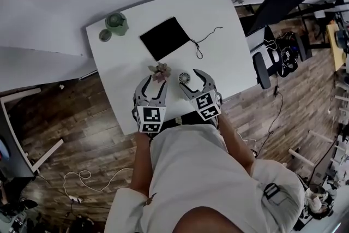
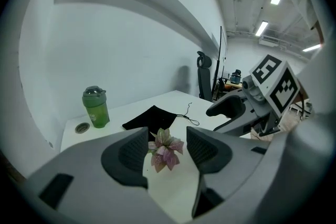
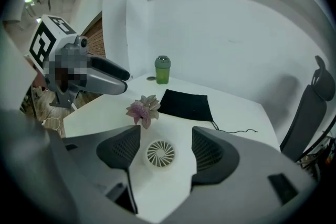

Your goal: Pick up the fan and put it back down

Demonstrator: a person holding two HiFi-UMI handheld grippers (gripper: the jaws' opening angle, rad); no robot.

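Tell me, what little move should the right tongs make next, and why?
Probably lower the right tongs around the small white fan, then close: the fan lies flat on the table, lined up between the open jaws, which don't touch it yet.

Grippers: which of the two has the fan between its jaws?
The right gripper: the white fan shows between its open jaws; the left gripper frames the pink plant.

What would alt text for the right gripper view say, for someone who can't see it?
A small round white fan lies untouched on a white table, between the open jaws of the right gripper. Beyond it sit a pink-leaved plant, a flat black pouch with a cord, and a green bottle.
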